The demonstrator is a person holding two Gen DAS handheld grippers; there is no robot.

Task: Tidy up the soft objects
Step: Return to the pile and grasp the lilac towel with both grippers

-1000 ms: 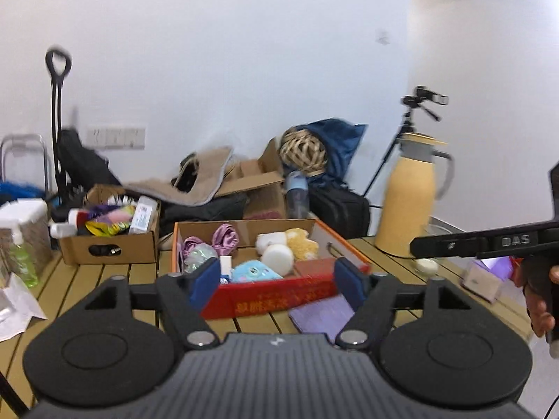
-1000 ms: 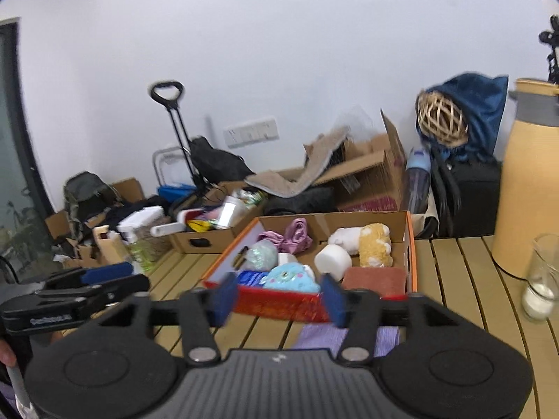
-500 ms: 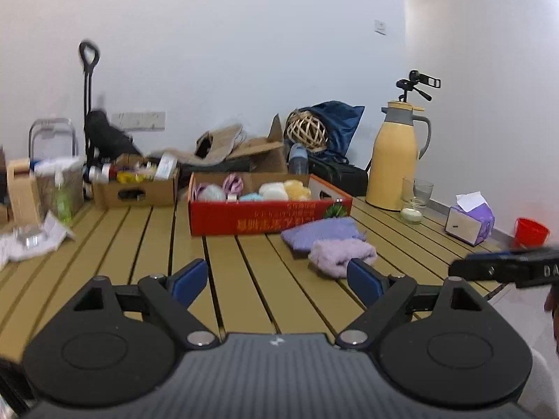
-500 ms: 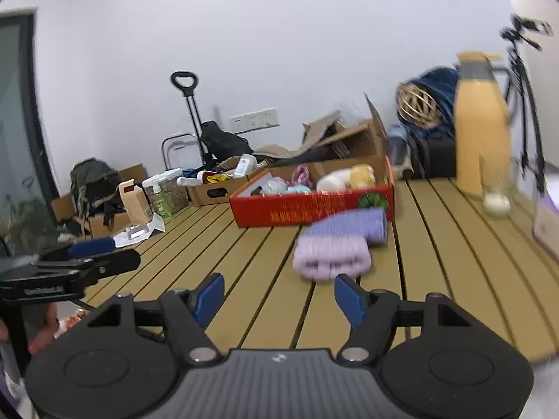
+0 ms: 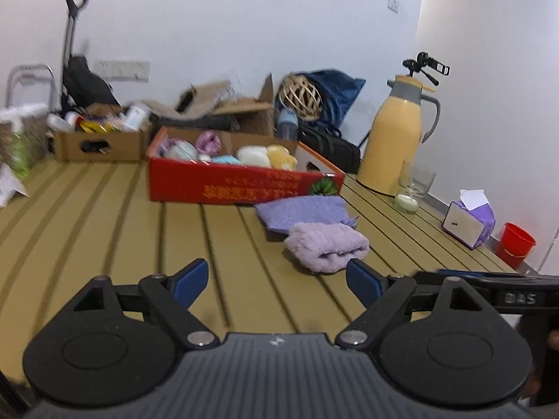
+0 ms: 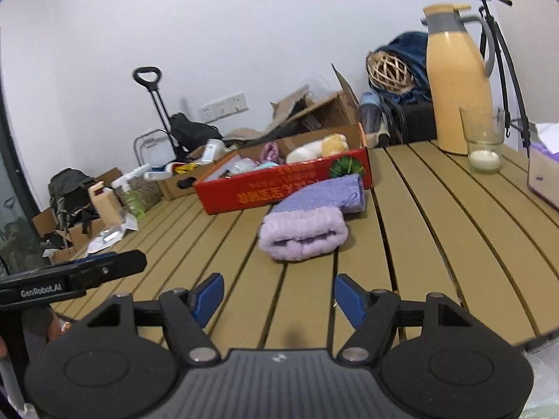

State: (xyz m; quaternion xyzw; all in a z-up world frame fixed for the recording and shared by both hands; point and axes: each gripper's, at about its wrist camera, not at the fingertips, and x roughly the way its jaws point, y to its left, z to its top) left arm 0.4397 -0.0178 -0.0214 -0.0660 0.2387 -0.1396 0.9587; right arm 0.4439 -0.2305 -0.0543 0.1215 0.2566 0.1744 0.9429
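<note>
Soft cloths are the job: a folded lilac towel (image 5: 326, 248) lies on the slatted table (image 5: 104, 216), ahead and to the right of the left gripper (image 5: 276, 281), whose jaws stand wide with nothing between them. Seen from the right gripper (image 6: 277, 296), the same towel sits straight ahead and slightly left, near but not touched; those jaws also stand apart and empty. Behind the towel, touching it, lies a flat blue-violet cloth (image 5: 302, 211), and beyond that the red box (image 5: 241, 185) already holding other soft items.

By my reading this is the approach, with no grasp begun. The next move probably calls for one gripper to slide forward so its pads straddle the towel's rolled edge before closing.

Left of the towel the table is bare, giving free room. To the right a glass (image 6: 484, 139), a yellow thermos (image 6: 456, 87) and a tissue box (image 5: 470, 218) stand well apart from the towel. The near table edge lies just under both tools.
</note>
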